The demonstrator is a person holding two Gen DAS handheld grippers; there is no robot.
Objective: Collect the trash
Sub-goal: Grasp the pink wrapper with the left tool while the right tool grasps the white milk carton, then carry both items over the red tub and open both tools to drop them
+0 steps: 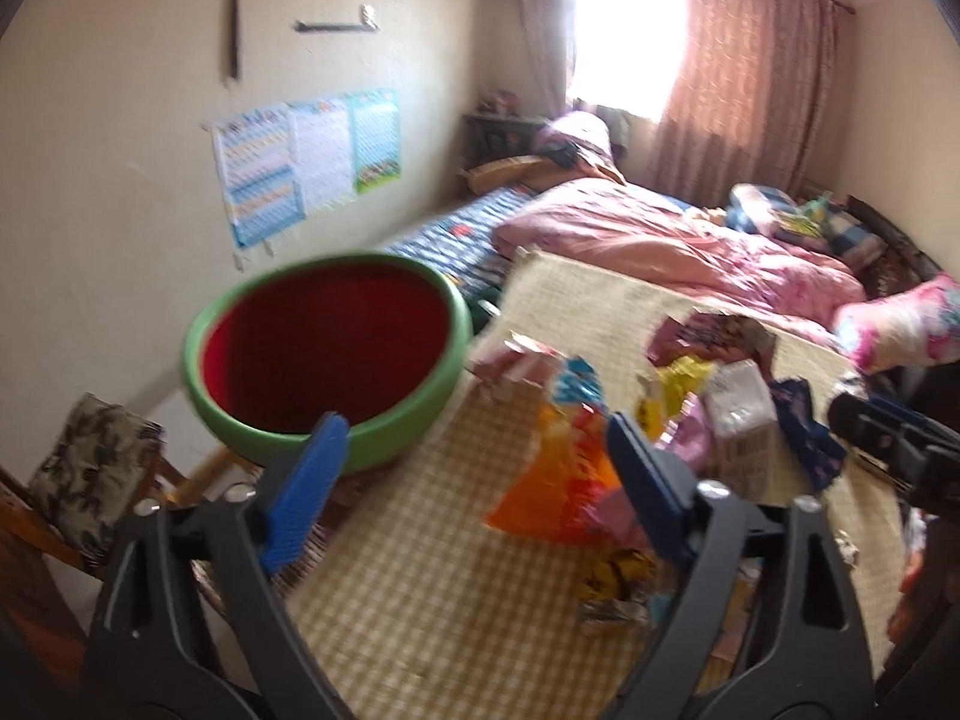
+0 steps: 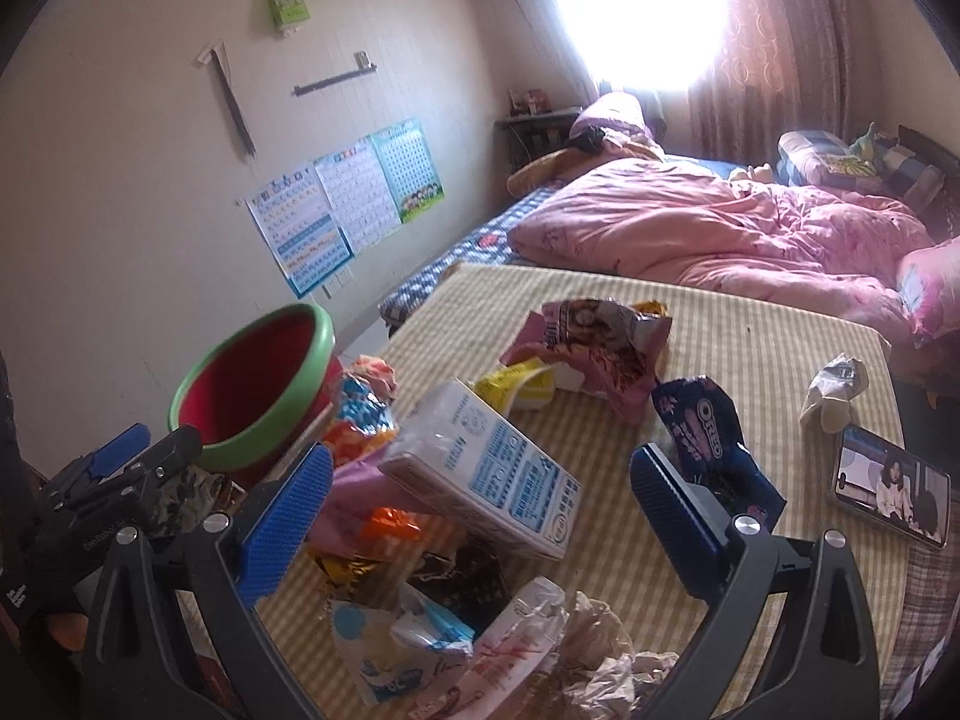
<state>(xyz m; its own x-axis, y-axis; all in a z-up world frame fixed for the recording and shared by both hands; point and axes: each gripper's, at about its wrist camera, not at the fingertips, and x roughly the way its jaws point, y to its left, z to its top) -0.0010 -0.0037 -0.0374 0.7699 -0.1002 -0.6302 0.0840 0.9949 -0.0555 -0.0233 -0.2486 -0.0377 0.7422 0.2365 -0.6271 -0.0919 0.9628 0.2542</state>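
A green basin (image 1: 336, 360) with a red inside sits at the table's left edge; it also shows in the right wrist view (image 2: 252, 384). Snack wrappers lie heaped on the checked tablecloth (image 1: 432, 588): an orange wrapper (image 1: 552, 480), a white milk carton (image 2: 492, 474), a blue Oreo packet (image 2: 702, 426), a pink bag (image 2: 600, 348). My left gripper (image 1: 474, 480) is open and empty, between the basin and the orange wrapper. My right gripper (image 2: 480, 504) is open and empty, its jaws either side of the milk carton in the image.
A phone (image 2: 888, 492) lies at the table's right edge, with crumpled tissue (image 2: 837, 387) beyond it. A bed with a pink quilt (image 2: 720, 228) stands behind the table. A cushioned chair (image 1: 90, 468) is at the left.
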